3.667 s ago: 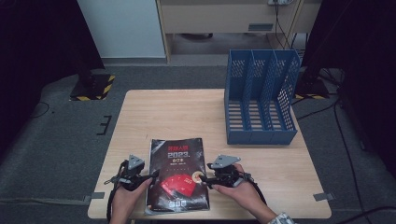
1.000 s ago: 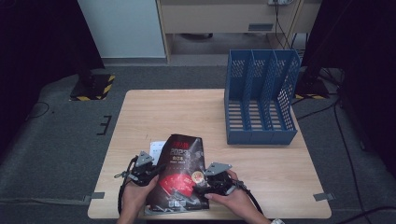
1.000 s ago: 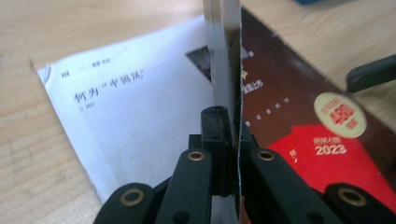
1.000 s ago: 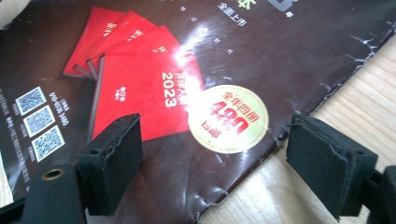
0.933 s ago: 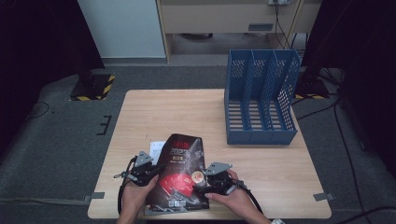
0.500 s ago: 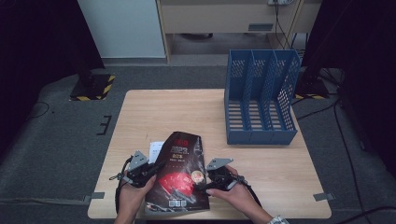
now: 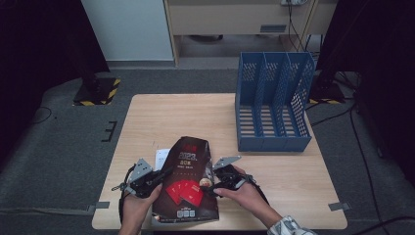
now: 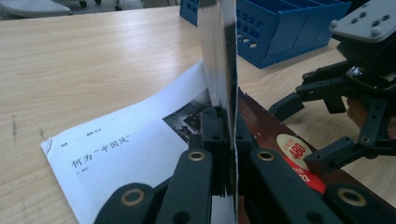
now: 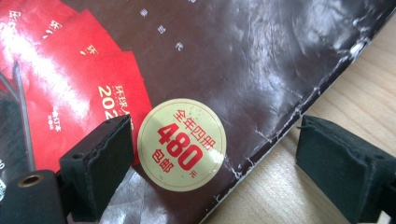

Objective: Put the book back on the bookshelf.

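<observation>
A light wooden table (image 7: 176, 117) carries a blue file rack (image 7: 272, 110) with upright dividers near its far right corner. At the near edge, around the middle, lies a dark brown magazine (image 7: 188, 181) with red cards printed on its cover, its left cover raised off a white page (image 7: 162, 156). The left gripper (image 7: 155, 177), held in a hand (image 7: 134, 208), meets the raised cover's left edge. The right gripper (image 7: 214, 182), held in the right hand (image 7: 243, 188), sits at the magazine's right edge.
</observation>
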